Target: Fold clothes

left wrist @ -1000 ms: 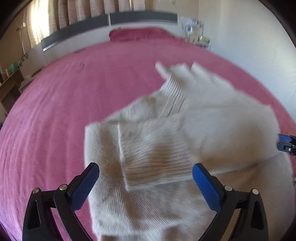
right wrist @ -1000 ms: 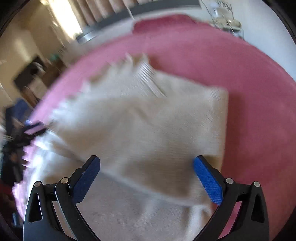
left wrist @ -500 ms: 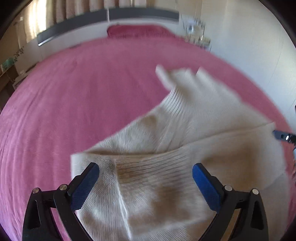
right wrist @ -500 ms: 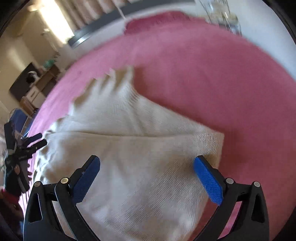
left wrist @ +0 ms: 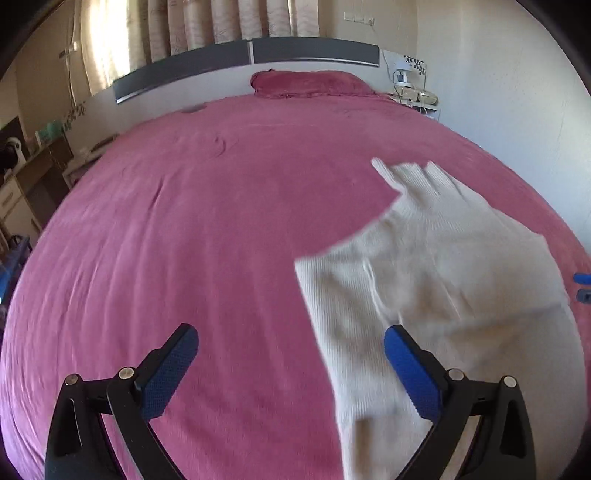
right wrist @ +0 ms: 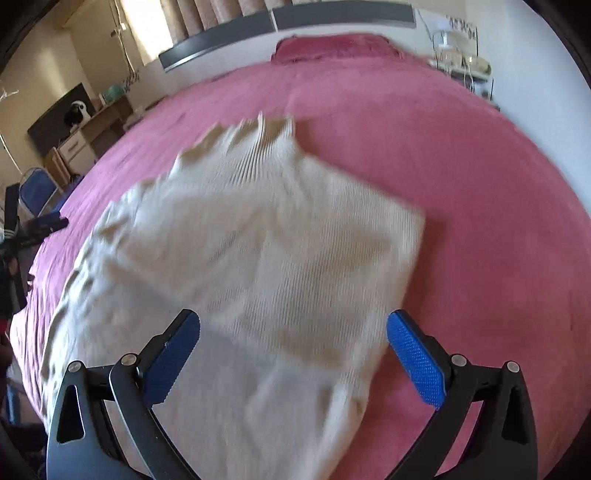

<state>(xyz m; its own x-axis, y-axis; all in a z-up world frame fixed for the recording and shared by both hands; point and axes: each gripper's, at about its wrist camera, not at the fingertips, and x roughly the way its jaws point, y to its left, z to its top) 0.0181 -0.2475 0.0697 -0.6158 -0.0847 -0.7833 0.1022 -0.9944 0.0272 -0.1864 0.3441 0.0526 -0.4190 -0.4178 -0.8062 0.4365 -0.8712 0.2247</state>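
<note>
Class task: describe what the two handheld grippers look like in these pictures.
Both match: the left gripper and right gripper each have two black, Y-spread fingers with cut-out slots, silver screw heads, and blue dimpled pads on the inner faces. No cables or sleeves show.

left gripper point(left wrist: 290, 354): jaws wide apart, empty
sweater point(left wrist: 443, 280): cream, lying on bed point(left wrist: 203, 221), right of centre

Bright daylight thru curtains point(left wrist: 207, 22) top left, glare there; fisheye edges warped w/ dark corners, sweater point(right wrist: 258, 258) motion-blurred.
</note>
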